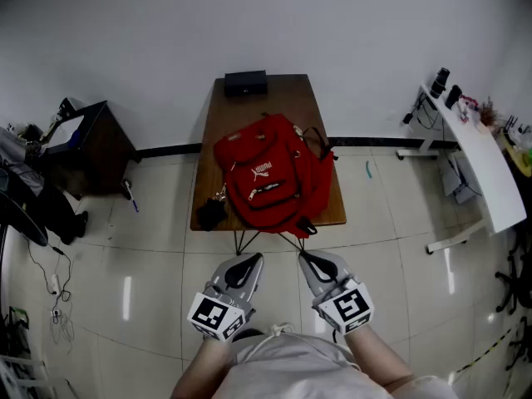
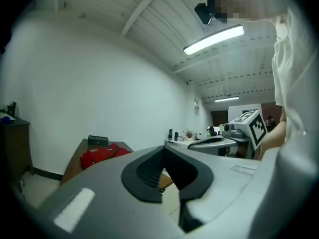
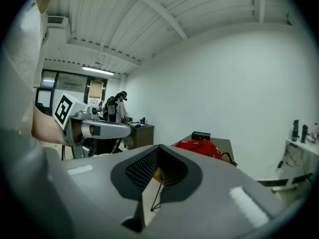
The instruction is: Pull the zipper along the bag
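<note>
A red backpack (image 1: 270, 173) lies on a brown table (image 1: 287, 90), its front pocket zipper (image 1: 268, 189) facing up. Both grippers hang near the person's body, short of the table's front edge and well apart from the bag. My left gripper (image 1: 247, 263) is shut with nothing between its jaws, and so is my right gripper (image 1: 309, 261). The left gripper view shows the closed left gripper (image 2: 164, 166) with the backpack (image 2: 102, 154) far off. The right gripper view shows the closed right gripper (image 3: 158, 168) and the distant backpack (image 3: 199, 147).
A black box (image 1: 246, 82) sits at the table's far end. A small black object (image 1: 211, 213) lies by the bag at the front left corner. A dark cabinet (image 1: 91, 144) stands at the left, a white desk (image 1: 478, 160) at the right. Tiled floor surrounds the table.
</note>
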The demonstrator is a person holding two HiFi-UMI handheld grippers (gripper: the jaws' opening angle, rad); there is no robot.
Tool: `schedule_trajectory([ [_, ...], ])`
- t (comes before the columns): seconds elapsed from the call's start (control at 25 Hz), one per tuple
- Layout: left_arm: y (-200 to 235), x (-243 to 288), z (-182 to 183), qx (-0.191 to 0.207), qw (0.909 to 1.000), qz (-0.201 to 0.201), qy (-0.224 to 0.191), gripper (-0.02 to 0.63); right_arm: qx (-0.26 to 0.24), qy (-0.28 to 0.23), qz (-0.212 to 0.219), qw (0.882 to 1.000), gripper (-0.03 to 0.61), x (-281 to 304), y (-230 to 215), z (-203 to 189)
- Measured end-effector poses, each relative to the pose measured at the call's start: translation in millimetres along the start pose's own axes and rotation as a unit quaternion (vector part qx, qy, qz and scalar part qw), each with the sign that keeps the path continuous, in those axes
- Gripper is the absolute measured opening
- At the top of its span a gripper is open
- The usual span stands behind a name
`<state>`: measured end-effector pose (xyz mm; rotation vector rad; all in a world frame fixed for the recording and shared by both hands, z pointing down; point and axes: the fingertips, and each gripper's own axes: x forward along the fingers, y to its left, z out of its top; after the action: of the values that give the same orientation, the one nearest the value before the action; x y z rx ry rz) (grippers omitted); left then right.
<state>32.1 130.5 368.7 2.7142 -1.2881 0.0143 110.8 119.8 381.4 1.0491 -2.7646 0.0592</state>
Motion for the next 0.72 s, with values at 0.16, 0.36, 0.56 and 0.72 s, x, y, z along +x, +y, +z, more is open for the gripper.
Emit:
schedule_trajectory([
  [0.16, 8, 0, -12, -0.003, 0.9997, 0.02, 0.01, 0.006, 0.001, 0.005, 0.002, 1.0, 0.005, 5, -16, -9],
  [0.36, 35, 0, -18, -0.016, 0.9987, 0.045, 0.017, 0.006, 0.008, 0.008, -0.009, 1.0, 0.005, 22, -38, -6],
  [0.56, 77, 14, -16, -0.026, 0.9986, 0.044, 0.014, 0.006, 0.024, 0.016, -0.013, 0.999, 0.005, 63, -50, -9],
  [0.72, 123, 34, -13, -0.034, 0.999, 0.027, 0.015, 0.006, 0.026, 0.035, -0.025, 0.999, 0.005, 104, -63, -7],
])
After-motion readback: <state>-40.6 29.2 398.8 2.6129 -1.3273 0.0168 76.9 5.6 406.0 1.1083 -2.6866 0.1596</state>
